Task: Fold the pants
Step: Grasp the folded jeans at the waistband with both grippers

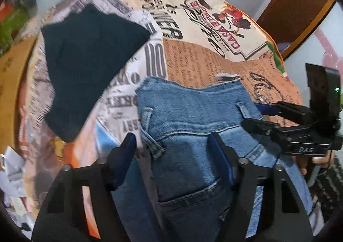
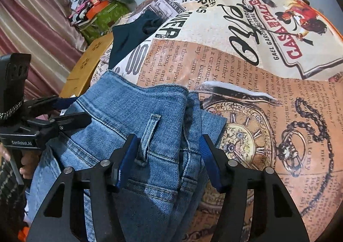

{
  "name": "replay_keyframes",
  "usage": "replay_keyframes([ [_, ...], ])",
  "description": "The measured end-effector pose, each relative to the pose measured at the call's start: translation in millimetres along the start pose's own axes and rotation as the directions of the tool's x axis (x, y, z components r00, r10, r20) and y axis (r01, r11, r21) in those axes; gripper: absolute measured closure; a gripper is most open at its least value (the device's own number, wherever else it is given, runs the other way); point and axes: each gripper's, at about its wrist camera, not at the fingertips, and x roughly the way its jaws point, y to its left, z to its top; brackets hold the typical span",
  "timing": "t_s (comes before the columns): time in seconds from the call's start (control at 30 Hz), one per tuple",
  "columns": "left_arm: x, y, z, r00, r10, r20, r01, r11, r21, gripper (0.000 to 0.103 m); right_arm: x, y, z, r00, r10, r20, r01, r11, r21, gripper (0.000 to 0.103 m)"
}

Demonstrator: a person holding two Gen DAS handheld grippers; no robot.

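Your left gripper [image 1: 173,147] straddles the jeans [image 1: 193,113] waistband at lower centre, its half-open pads gripping nothing. Your right gripper [image 2: 169,152] does likewise over the belt loop [image 2: 150,134].

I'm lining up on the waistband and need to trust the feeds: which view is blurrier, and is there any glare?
Left wrist view: motion-smeared, the dark folded garment and tablecloth print soft, jeans fairly readable. Right wrist view: sharper, jeans stitching and tablecloth text crisp. Both: strong fisheye bending, even light, no glare.
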Motion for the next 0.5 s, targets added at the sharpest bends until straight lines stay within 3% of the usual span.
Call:
replay_keyframes([
  [0.1, 0, 0, 1, 1.000, -0.025, -0.009, 0.025, 0.999, -0.023, 0.043, 2, -5, 1, 1.000, 0.019, -0.016, -0.018, 1.000, 0.020, 0.047],
  [0.27, -5, -14, -1, 0.999, 0.046, 0.021, -0.047, 0.998, 0.029, 0.048, 8, -7, 6, 0.999, 0.027, -0.032, -0.025, 0.999, 0.045, 0.047],
  [0.33, -12, -20, -1, 0.996, 0.076, 0.052, -0.079, 0.995, 0.056, 0.053, 6, -9, 7, 0.998, 0.044, -0.035, -0.041, 0.997, 0.062, 0.059],
  [0.37, -16, -23, -1, 0.994, 0.088, 0.071, -0.093, 0.993, 0.069, 0.060, 3, -8, 7, 0.998, 0.054, -0.024, -0.052, 0.997, 0.058, 0.072],
  [0.43, -30, -32, -1, 0.987, 0.098, 0.128, -0.112, 0.988, 0.104, 0.068, -9, 3, 3, 0.999, 0.047, 0.018, -0.047, 0.999, 0.012, 0.078],
  [0.5, -40, -40, -1, 0.981, 0.088, 0.173, -0.112, 0.984, 0.136, 0.071, -21, 21, -3, 0.997, -0.010, 0.075, 0.016, 0.997, -0.077, 0.081],
])
